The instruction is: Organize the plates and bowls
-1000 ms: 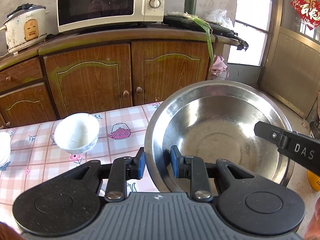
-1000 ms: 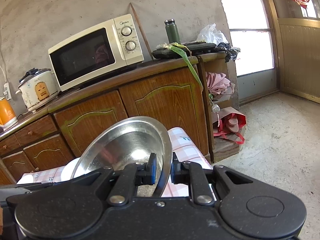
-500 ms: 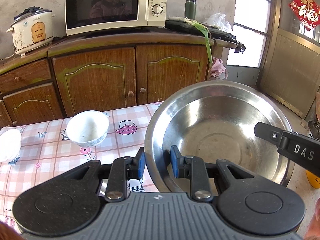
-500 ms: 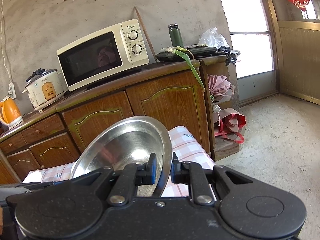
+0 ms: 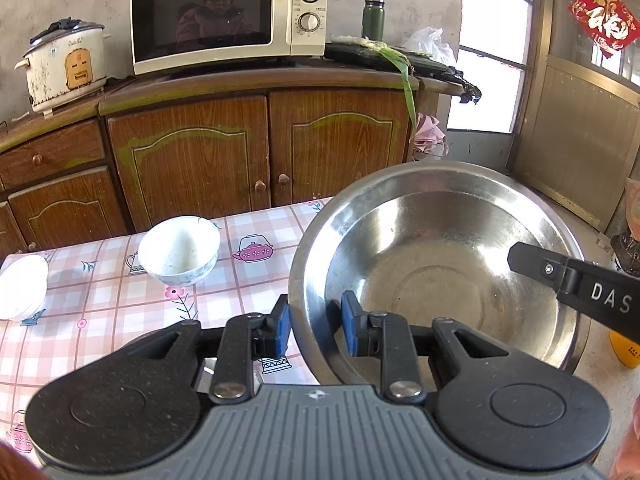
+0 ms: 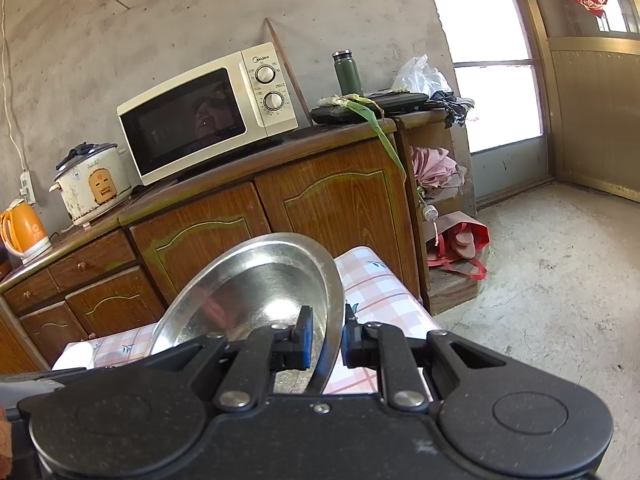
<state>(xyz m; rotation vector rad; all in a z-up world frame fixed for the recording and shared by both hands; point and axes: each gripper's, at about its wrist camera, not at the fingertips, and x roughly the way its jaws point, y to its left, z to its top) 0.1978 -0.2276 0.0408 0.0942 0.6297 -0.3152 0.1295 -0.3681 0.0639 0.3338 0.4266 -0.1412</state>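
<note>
Both your left gripper [image 5: 314,330] and right gripper [image 6: 325,336] pinch the steel basin [image 5: 440,272] rim; uneven hands could twist it loose

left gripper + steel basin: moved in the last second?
Yes. In the left wrist view the microwave and white bowl slid rightward, so the left gripper, clamped on the steel basin, moved left relative to them.

Left hand-held gripper [image 5: 314,330] and right hand-held gripper [image 6: 325,338], both clamped, angled slightly downward.
</note>
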